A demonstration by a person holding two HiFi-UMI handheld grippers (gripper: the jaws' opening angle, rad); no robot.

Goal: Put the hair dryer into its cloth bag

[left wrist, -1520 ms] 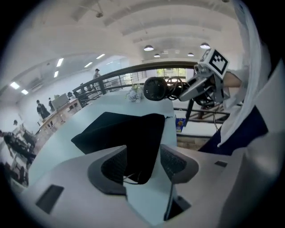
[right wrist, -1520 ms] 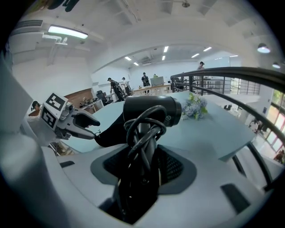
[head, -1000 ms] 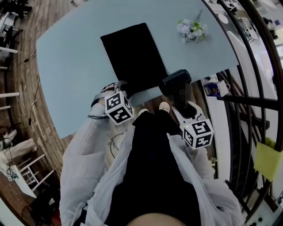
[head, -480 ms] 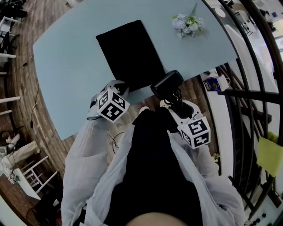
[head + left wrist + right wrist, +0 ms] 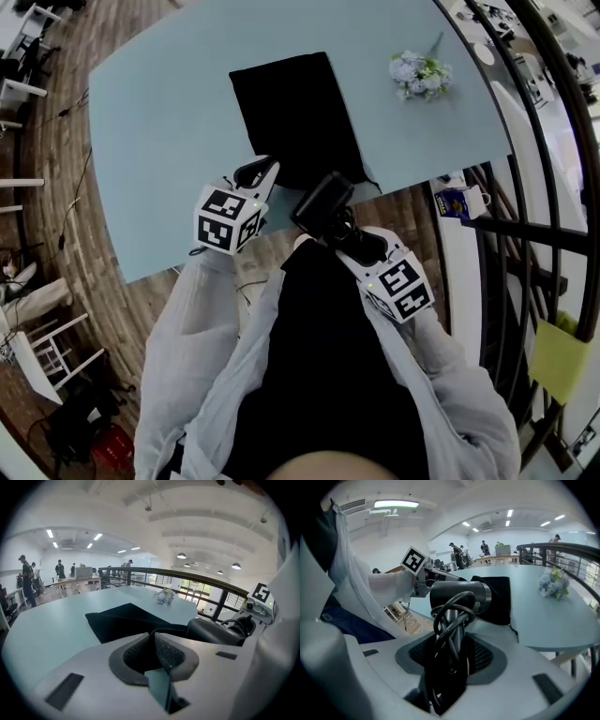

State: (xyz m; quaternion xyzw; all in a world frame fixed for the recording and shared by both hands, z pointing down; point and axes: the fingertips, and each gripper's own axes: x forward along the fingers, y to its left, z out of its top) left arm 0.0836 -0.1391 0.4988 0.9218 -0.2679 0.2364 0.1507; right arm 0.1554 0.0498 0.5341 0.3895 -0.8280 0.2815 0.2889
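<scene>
Hair dryer (image 5: 322,202) held at the mouth end of the black bag (image 5: 295,112).
The right hand-held gripper (image 5: 342,234) is clenched on the dryer's handle, with the cord (image 5: 450,616) looped around it. The barrel hangs just off the bag's edge nearest the person. The left hand-held gripper (image 5: 262,172) is closing its jaws on the bag's near corner, with cloth between the pads. The bag lies on the pale desk (image 5: 159,141), and flowers (image 5: 419,73) sit well off to the bag's right.
</scene>
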